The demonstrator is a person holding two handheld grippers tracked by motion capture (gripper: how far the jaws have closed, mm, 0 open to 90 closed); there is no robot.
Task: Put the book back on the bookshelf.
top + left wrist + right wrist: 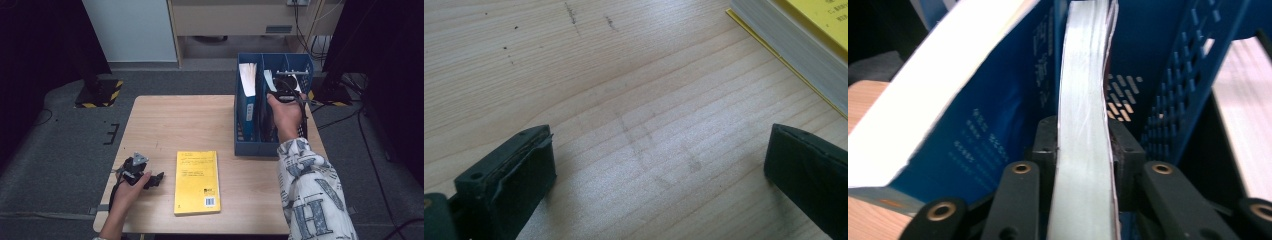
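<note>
My right gripper [1083, 150] has its fingers [1045, 142] clamped on a thin book [1083, 100], upright inside the blue file rack [250, 146] beside a blue book [993, 115]. I judge it's mid-placement; next, release cleanly. Left gripper [659, 165] gapes over the bench [624, 75], near the yellow book [197, 182].

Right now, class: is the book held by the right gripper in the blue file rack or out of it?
In. The book stands on edge between the rack's blue walls, with the right gripper clamped on it.
</note>
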